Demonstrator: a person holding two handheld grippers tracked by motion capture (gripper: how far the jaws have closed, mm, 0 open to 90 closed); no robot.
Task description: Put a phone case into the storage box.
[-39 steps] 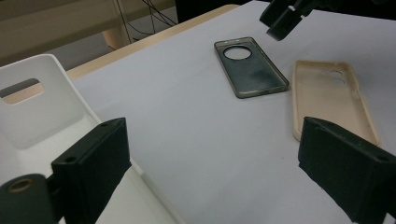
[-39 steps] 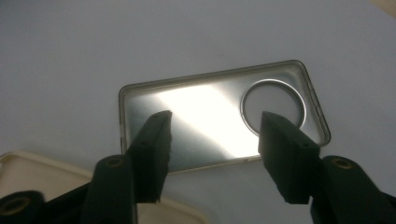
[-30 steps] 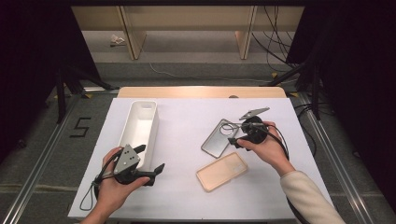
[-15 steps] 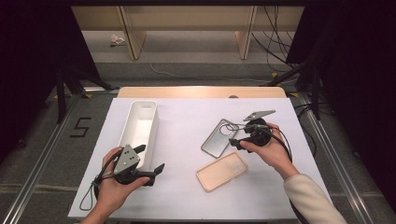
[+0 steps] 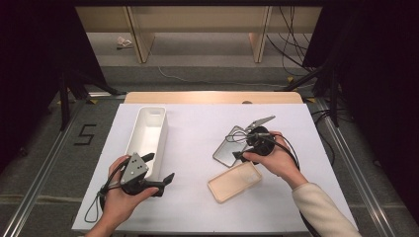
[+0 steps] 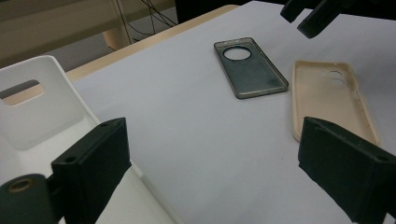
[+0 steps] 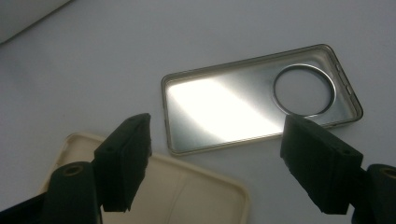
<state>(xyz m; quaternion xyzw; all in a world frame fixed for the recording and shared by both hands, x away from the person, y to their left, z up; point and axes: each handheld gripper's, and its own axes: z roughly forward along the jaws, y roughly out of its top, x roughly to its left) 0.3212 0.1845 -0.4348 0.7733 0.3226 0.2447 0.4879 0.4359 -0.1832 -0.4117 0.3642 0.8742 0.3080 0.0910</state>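
Right gripper (image 5: 240, 156) shifted toward dark case (image 5: 228, 149); case lies diagonal.

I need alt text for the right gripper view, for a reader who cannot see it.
The right tool, its two black jaws wide open and empty, hovers over a clear grey phone case with a round camera hole, lying open side up on the white table. A beige phone case lies at the bottom edge.

The left hand (image 5: 118, 195) holds the left gripper (image 5: 160, 170) low and level, its jaws spread wide with nothing between them. The right hand (image 5: 276, 160) tilts the right gripper (image 5: 238, 157) downward; its jaws, gaping and empty, have just been closing slightly.
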